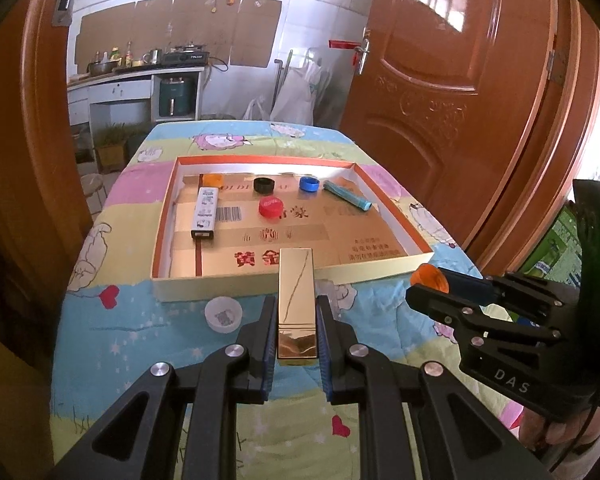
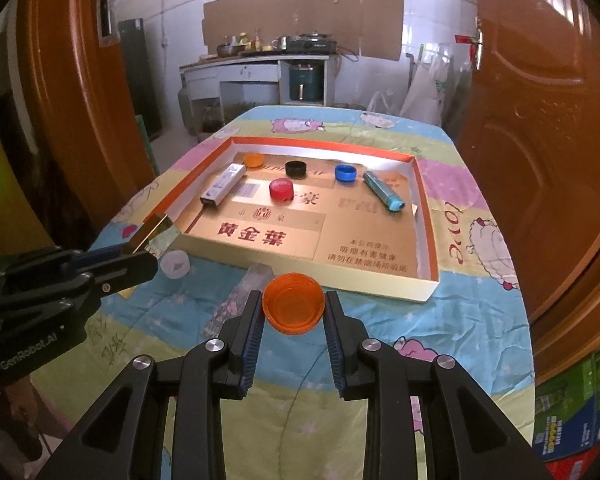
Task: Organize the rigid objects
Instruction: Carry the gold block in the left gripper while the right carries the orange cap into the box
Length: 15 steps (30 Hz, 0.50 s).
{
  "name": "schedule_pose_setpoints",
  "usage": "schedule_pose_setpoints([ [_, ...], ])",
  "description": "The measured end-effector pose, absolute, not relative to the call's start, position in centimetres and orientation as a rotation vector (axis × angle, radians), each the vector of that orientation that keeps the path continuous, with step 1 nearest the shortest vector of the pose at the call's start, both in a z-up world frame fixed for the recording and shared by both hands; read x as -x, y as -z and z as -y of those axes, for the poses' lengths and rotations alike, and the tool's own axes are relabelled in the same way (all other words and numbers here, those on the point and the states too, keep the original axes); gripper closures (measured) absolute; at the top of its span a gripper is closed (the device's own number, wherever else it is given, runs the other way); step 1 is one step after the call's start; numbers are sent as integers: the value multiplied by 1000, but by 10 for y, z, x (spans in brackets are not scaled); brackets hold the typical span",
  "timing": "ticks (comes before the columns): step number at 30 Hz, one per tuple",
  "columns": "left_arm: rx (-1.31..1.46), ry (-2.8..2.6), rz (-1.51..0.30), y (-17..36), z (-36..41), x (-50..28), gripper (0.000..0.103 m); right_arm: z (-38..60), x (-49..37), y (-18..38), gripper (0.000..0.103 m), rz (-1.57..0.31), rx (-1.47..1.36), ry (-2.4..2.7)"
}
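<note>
My left gripper [image 1: 296, 320] is shut on a long gold box [image 1: 296, 300], held above the quilt just short of the tray's near wall. My right gripper [image 2: 293, 308] is shut on an orange bottle cap [image 2: 293, 304], open side up, also in front of the shallow cardboard tray [image 2: 428, 240]. Inside the tray lie a silver box [image 2: 224, 184], a small orange cap [image 2: 254, 160], a black cap [image 2: 296, 168], a blue cap [image 2: 345, 172], a red cap [image 2: 281, 190] and a teal tube [image 2: 382, 190]. In the left wrist view the right gripper [image 1: 428, 280] shows with its orange cap [image 1: 430, 276].
A white cap [image 2: 175, 264] and a clear patterned box [image 2: 240, 300] lie on the cartoon quilt [image 2: 440, 320] before the tray. Orange doors stand on both sides, and a kitchen counter is behind the table. Green cartons [image 2: 572, 408] sit low at the right.
</note>
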<state>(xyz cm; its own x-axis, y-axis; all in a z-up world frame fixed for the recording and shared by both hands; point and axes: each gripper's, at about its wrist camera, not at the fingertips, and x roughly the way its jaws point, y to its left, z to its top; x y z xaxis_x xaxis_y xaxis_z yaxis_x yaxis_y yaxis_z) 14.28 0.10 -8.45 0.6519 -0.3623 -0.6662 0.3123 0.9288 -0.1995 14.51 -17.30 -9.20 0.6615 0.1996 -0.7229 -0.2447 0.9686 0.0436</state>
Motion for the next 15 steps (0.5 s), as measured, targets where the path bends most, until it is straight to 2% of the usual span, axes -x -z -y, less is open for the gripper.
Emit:
schedule_pose_setpoints([
  [15, 75, 376, -756, 76, 7, -174, 85, 187, -163, 79, 73, -779, 19, -246],
])
